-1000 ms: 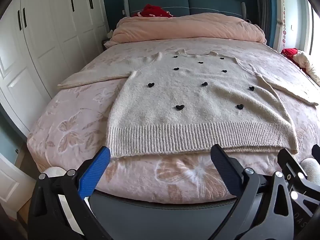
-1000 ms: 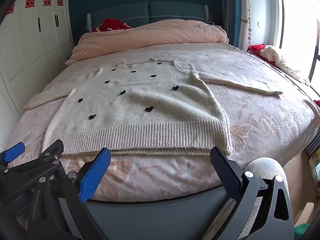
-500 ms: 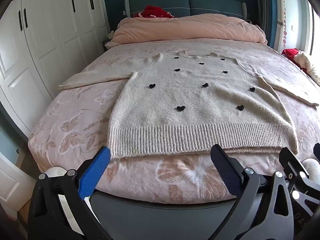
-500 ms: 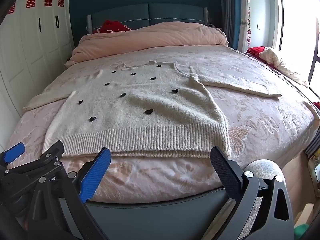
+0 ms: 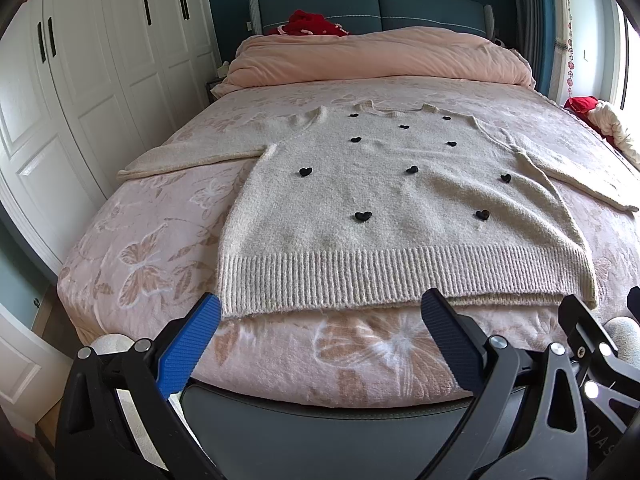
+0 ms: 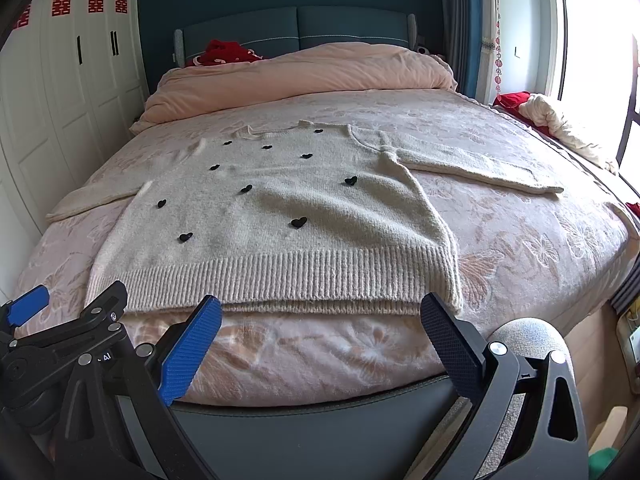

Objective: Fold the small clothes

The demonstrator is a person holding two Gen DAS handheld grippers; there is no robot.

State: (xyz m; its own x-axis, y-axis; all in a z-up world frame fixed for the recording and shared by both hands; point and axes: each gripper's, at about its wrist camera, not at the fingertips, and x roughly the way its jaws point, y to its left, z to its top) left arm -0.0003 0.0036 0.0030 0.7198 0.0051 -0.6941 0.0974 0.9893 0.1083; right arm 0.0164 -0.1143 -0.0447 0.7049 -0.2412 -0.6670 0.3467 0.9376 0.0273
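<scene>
A cream knitted sweater (image 5: 400, 216) (image 6: 288, 216) with small black hearts lies flat and face up on the bed, sleeves spread to both sides and its ribbed hem toward me. My left gripper (image 5: 320, 312) hangs open just short of the hem, over the bed's foot edge. Beside it, my right gripper (image 6: 320, 312) is also open, level with the hem's right half. Neither holds anything. The left gripper's frame shows at the lower left of the right wrist view.
The bed (image 5: 132, 264) has a pink butterfly-print cover, with a rolled pink duvet (image 5: 376, 56) and a red item (image 5: 308, 26) at the headboard. White wardrobes (image 5: 80, 92) stand on the left. A window and heaped cloth (image 6: 560, 124) are on the right.
Both views have tilted slightly so the sweater sits a little lower in frame. The sweater has not moved and both grippers stay open.
</scene>
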